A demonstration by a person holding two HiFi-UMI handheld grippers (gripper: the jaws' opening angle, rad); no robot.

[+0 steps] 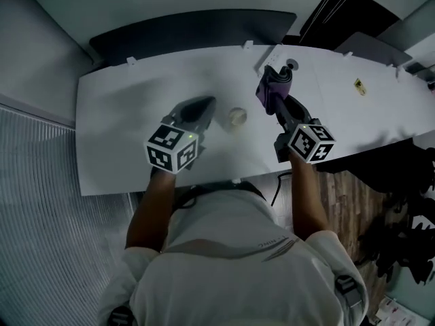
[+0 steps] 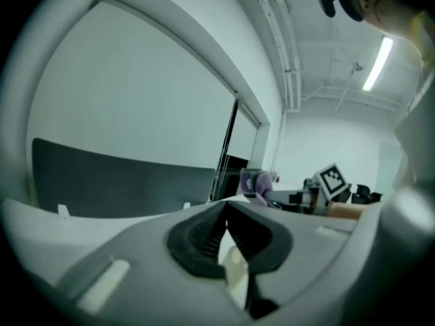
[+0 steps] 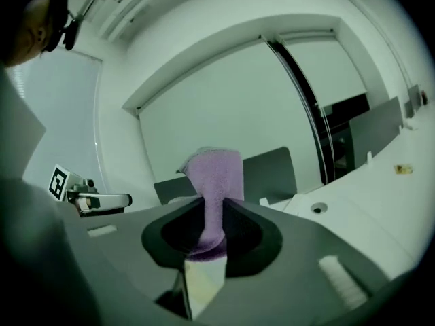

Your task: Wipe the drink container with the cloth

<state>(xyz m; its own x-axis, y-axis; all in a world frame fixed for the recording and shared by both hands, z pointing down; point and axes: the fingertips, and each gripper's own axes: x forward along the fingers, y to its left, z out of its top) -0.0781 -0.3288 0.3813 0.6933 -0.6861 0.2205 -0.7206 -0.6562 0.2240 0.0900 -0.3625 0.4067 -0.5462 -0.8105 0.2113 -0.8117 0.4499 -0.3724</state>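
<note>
A small pale round drink container (image 1: 236, 117) stands on the white table (image 1: 122, 128), just right of my left gripper (image 1: 206, 105). That gripper is shut with nothing between its jaws, which meet at the tips in the left gripper view (image 2: 226, 211). My right gripper (image 1: 270, 95) is held above the table to the container's right and is shut on a purple cloth (image 1: 277, 81). In the right gripper view the cloth (image 3: 216, 175) sticks up out of the shut jaws of the right gripper (image 3: 214, 209). From the left gripper view the cloth (image 2: 257, 181) shows in the distance, and the container is hidden.
A dark panel (image 1: 197, 29) runs along the table's far edge. A round cable hole (image 1: 293, 64) and a small yellow item (image 1: 359, 85) lie on the table to the right. The table's near edge is against the person's body, and wooden floor (image 1: 340, 195) shows beyond its right side.
</note>
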